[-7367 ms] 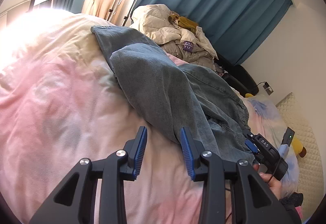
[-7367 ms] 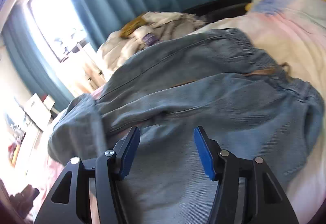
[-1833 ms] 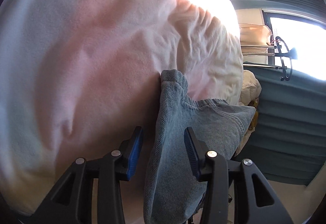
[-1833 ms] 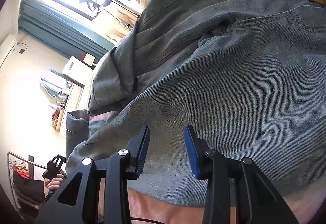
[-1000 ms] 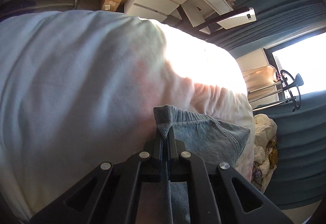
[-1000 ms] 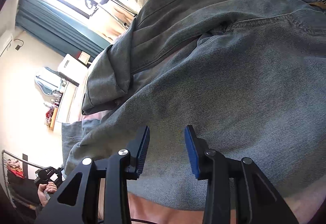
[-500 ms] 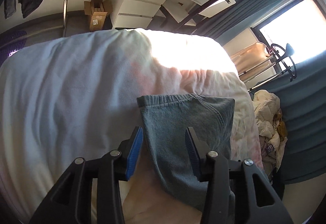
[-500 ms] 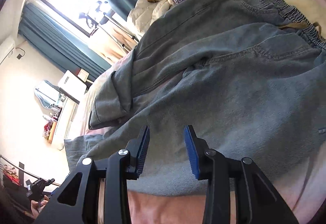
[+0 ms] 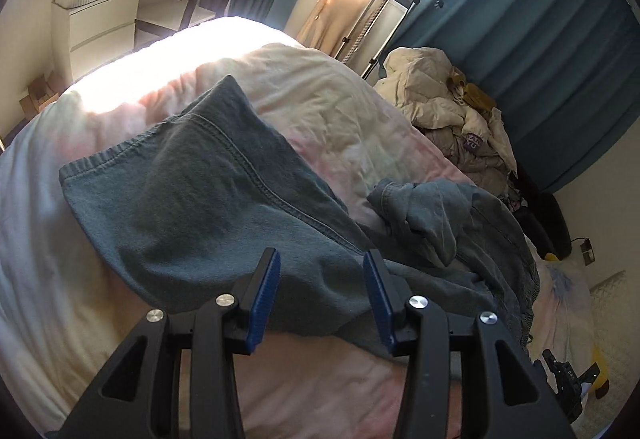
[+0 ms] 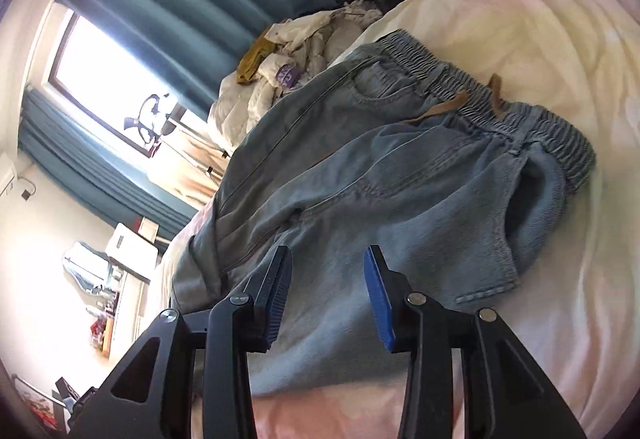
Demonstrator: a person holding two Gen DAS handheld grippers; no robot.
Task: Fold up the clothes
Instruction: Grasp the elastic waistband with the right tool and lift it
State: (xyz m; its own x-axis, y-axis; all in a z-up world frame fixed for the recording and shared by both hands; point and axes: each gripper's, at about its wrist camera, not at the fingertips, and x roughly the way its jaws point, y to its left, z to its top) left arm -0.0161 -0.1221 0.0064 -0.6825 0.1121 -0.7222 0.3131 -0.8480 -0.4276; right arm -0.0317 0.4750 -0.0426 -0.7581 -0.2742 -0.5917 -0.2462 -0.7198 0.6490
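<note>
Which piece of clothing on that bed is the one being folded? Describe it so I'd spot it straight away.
Start at the bed with its pale pink and cream cover. Spread across its middle lie the jeans, clear of the heap of pale clothes by the curtain. Only they are blue denim, with a gathered elastic waistband and a brown drawstring.

Blue jeans (image 10: 400,175) crumpled on bed

Jeans (image 9: 208,207) on duvet (image 9: 360,127), left gripper (image 9: 320,295) empty

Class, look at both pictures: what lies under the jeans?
The jeans lie on a pink and cream duvet, which shows all around them. What is under the duvet, or under the denim itself, is covered.
</note>
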